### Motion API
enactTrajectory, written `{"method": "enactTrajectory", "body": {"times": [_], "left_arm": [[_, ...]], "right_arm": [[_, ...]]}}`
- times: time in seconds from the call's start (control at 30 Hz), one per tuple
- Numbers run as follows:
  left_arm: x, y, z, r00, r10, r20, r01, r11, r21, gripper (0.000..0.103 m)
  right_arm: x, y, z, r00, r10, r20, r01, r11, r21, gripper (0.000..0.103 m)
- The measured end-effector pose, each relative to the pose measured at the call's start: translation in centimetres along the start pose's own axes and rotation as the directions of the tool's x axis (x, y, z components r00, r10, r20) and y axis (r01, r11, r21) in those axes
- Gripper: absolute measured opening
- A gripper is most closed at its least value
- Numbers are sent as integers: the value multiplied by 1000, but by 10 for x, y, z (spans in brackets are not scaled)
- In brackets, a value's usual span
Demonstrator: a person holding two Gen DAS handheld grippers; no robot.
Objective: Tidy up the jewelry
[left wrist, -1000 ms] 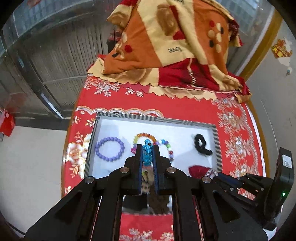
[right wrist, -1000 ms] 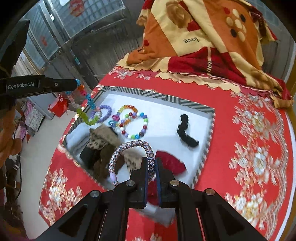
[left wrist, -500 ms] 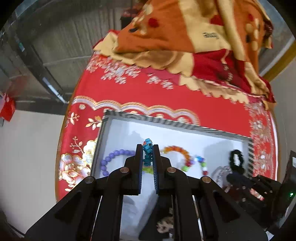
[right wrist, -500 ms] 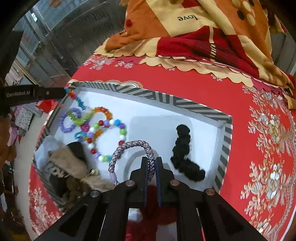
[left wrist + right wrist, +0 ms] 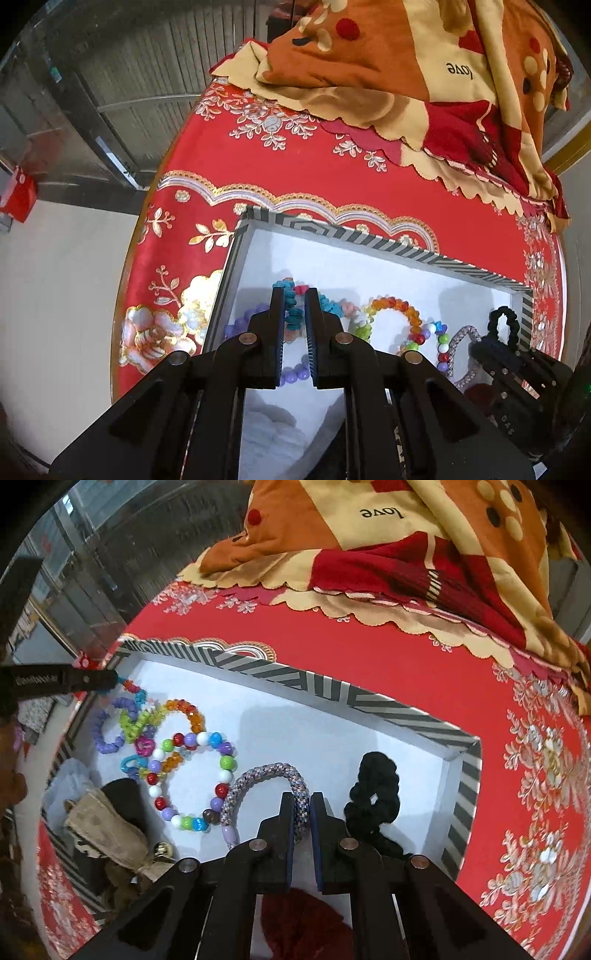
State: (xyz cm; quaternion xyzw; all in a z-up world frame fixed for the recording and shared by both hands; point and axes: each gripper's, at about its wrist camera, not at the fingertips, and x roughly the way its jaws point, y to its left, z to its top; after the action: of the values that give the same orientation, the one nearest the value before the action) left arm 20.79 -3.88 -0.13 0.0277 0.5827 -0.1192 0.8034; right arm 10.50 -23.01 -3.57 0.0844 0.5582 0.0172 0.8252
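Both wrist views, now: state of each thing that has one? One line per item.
Left tongs: shut on teal bead strand, over the tray.
Right tongs: shut on braided bracelet, loop arching up.
Tray: open, no lid in view.
Multicolor bead bracelet: lying flat in tray.
Purple bead bracelet: lying in tray.
Black scrunchie: lying in tray, untouched.
Blanket: crumpled on table beyond tray.

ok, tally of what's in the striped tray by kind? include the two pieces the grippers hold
Bead bracelets lying in the tray: 3 (purple, orange, multicolour)
Bracelets held: 2 (chip strand in left gripper, braided bracelet in right gripper)
Fabric hair ties: 2 (black, dark red)
Total: 7; brown bundle not counted.
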Motion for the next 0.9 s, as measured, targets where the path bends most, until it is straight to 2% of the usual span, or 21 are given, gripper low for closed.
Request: {"method": "enactTrajectory", "body": {"times": [0.1,0.13,0.23,0.47,0.63,0.9], "left_arm": [[-4,1,-5,1000,3,9,-3,1000,-7,32],[-7,1,-7,1000,-4,19,4,1000,-12,39],[-13,-2,-14,999,-1,32,1,1000,-4,40],[-30,-8,-32,997,21,78,-22,1000,9,40],[-44,-10,-46,993,34,112,-35,999,3,40],[-62,-14,-67,989,50,137,-51,999,8,40]], "right_arm": [[-8,1,-5,1000,24,19,-24,1000,9,9],[-11,2,-6,999,27,25,-27,1000,12,14],[-16,2,-8,999,34,30,-34,999,22,39],[-42,4,-20,994,74,83,-79,995,65,39],[-64,14,-29,989,68,129,-76,996,55,40],[-80,24,-45,984,94,149,-109,990,93,40]]}}
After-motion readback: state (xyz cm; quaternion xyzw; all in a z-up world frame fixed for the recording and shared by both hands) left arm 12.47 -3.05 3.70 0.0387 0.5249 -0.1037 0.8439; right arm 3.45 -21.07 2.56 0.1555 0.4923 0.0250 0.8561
